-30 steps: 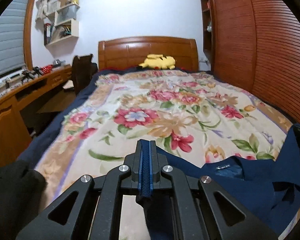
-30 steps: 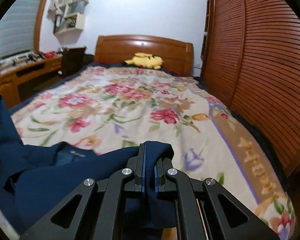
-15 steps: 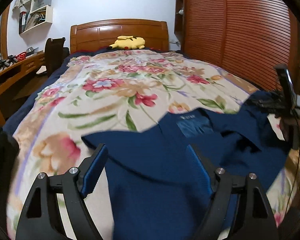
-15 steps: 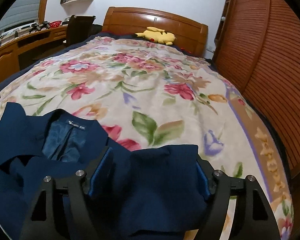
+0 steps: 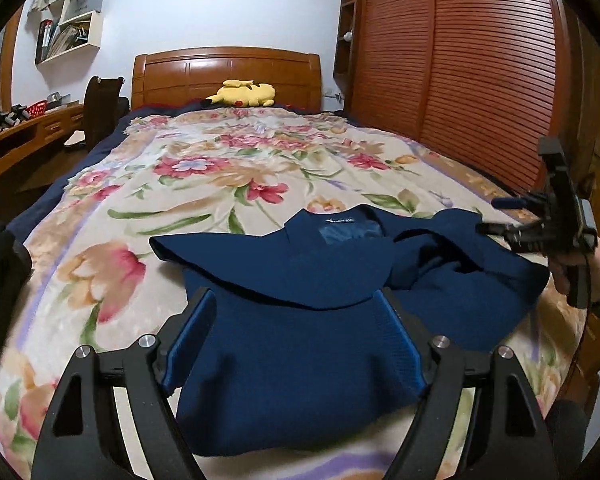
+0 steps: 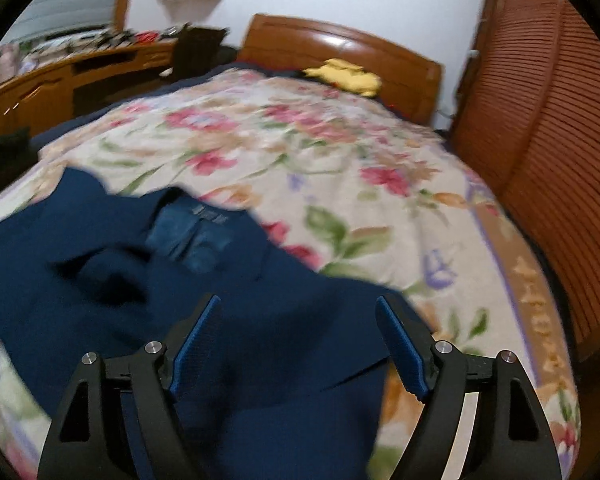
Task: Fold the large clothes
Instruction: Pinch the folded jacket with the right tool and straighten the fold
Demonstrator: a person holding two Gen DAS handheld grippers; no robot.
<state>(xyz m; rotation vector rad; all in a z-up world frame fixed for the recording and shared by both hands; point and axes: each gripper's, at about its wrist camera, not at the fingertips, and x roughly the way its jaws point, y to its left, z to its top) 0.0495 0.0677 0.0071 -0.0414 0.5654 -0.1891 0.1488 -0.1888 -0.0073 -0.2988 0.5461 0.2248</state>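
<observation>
A navy blue jacket point(image 5: 300, 272) lies spread on the floral blanket point(image 5: 220, 168) at the near end of the bed, collar and label facing up. My left gripper point(image 5: 296, 294) hangs open over its near left part; cloth lies loose between the wide jaws. In the blurred right wrist view my right gripper point(image 6: 298, 301) is over the jacket point(image 6: 180, 280) at its right side. Its jaws are opening and the pads do not press the cloth below them. The left wrist view also shows the right gripper point(image 5: 512, 220), held by a hand point(image 5: 580, 272) at the far right.
A yellow plush toy point(image 5: 242, 94) rests by the wooden headboard point(image 5: 228, 68). A slatted wooden wardrobe point(image 5: 460, 60) runs along the right of the bed. A desk point(image 5: 20, 132) and a dark chair point(image 5: 100, 108) stand on the left, under wall shelves point(image 5: 72, 32).
Both grippers were shut on jacket cloth held above the bed. They have opened, the jacket has dropped flat onto the blanket, and both hands have come lower.
</observation>
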